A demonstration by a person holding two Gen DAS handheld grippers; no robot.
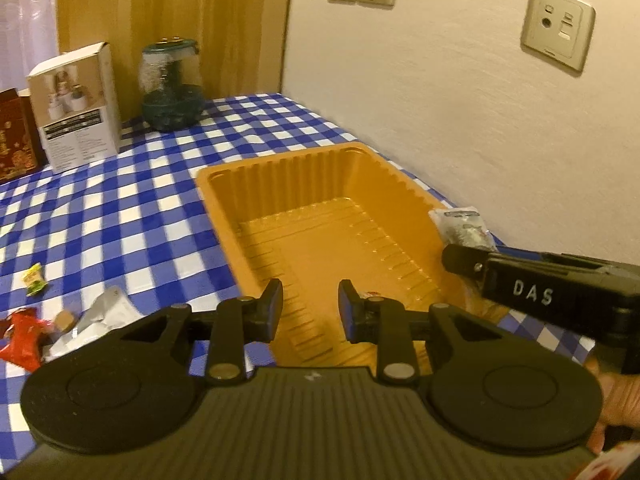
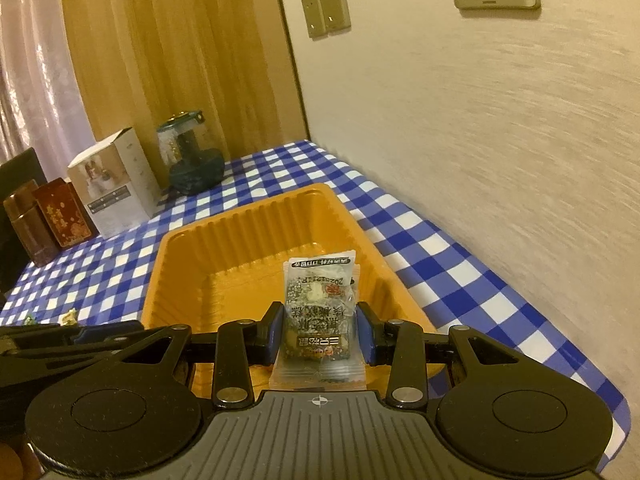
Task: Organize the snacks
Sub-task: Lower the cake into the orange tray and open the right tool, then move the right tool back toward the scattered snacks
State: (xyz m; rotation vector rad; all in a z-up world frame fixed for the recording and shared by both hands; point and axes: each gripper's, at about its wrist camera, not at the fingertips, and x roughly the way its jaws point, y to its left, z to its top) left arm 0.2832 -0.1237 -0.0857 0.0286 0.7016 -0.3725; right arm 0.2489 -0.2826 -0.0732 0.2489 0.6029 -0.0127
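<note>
Right gripper [image 2: 319, 334] is nearest in its own view: blue pads pinched onto a clear snack packet [image 2: 320, 312] with dark printed contents, packet upright between the fingers and held over the near end of the orange tray [image 2: 188, 276]. From the left wrist view, that same packet [image 1: 464, 230] sticks out past the right gripper's tip [image 1: 466, 258] above the tray's right rim [image 1: 420, 196]. Left gripper [image 1: 310, 310] sits with fingers parted, a modest gap and nothing between the pads, hovering above the tray's near end. Tray interior looks bare. Tray sits on the blue-and-white checked tablecloth [image 1: 140, 200], close to the wall. More snacks lie loose on the cloth at left: small green-yellow wrapper [image 1: 34, 280], red wrapper [image 1: 22, 340], silver-white packet [image 1: 98, 316], touching or overlapping the red one. Further back: white carton [image 1: 76, 108], green glass jar [image 1: 172, 88], dark red box [image 1: 16, 136].
</note>
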